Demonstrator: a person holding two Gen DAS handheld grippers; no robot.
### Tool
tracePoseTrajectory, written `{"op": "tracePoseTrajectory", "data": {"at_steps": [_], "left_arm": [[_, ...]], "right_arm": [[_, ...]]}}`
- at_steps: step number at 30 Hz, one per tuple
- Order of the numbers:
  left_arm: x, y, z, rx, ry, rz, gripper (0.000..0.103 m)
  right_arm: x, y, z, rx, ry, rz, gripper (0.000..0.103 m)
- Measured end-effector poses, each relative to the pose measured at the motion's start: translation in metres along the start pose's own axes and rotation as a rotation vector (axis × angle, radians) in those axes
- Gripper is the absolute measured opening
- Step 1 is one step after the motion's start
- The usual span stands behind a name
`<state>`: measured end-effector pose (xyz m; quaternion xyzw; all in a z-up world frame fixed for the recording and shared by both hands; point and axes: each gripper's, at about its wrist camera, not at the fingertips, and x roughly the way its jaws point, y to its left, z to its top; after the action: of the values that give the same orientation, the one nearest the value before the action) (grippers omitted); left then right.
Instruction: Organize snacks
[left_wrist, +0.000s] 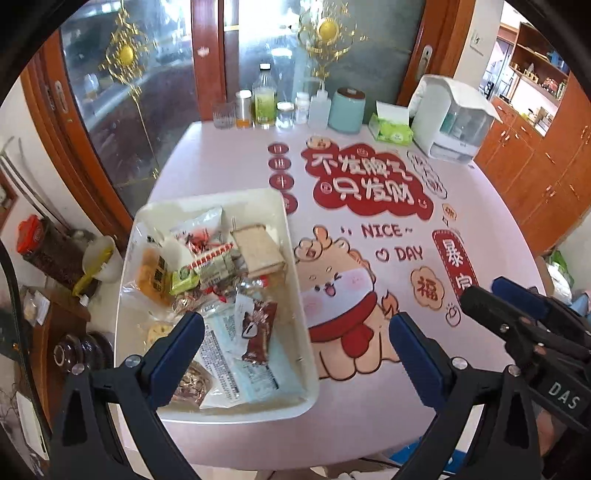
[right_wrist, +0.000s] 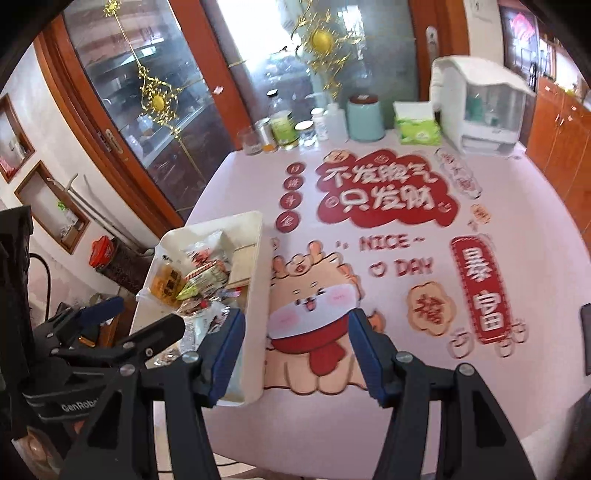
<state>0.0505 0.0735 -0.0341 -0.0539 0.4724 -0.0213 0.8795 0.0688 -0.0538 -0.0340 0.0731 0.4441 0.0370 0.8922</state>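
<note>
- The left claw hangs above the bench with its blue-padded fingers spread wide, gripping nothing; one finger hovers over the near end of the tray, the other over the cartoon print.
- The right claw is likewise wide open and empty, above the near edge of the bench, its left finger just over the tray's near right corner.
- The white tray sits at about nine o'clock on the bench, along its left side, piled with snacks: a brown wrapped bar, a flat pale-blue packet, a green and red packet, an orange bag and a tan slab.
- At twelve o'clock, along the far edge, stand a bottle, some small jars, a teal canister, a green tissue box and a white dispenser.
- From the left view, the right claw shows at four o'clock, clear of the tray.
</note>
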Motion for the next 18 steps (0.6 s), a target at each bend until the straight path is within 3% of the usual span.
{"op": "tracePoseTrajectory", "data": {"at_steps": [4,8,18], "left_arm": [[-0.012,-0.023,-0.005,0.003,-0.043,0.039,0.1],[-0.012,-0.034,-0.007,-0.011,-0.033,0.039,0.1],[-0.012,-0.037,-0.011,-0.054,-0.023,0.065,0.1]], "right_arm": [[-0.023,-0.011,-0.001,-0.018,-0.056,-0.024,0.059],[-0.035,-0.021,-0.003,-0.034,-0.082,-0.06,0.059],[-0.037,-0.023,-0.006,-0.082,-0.074,-0.07,0.059]]}}
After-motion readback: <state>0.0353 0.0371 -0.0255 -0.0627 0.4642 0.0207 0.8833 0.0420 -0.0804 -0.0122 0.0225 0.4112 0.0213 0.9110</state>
